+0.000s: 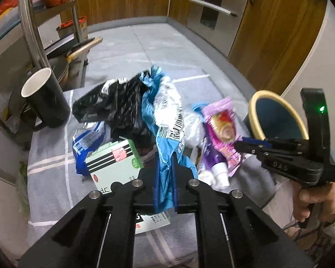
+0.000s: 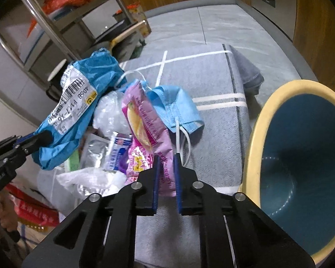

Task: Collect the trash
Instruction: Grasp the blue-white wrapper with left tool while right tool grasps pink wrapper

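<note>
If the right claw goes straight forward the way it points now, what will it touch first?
The right claw is already shut on the pink snack wrapper. Straight ahead, it would probably push that wrapper into the blue face mask first, though depth is unclear.

Blue mailer bag [image 1: 165, 134], pink wrapper [image 2: 145, 134] lifted; bin [image 2: 301, 156] right.

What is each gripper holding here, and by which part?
Left gripper pinches the crumpled blue plastic mailer bag by its lower end. Right gripper pinches the pink snack wrapper by its bottom edge.
</note>
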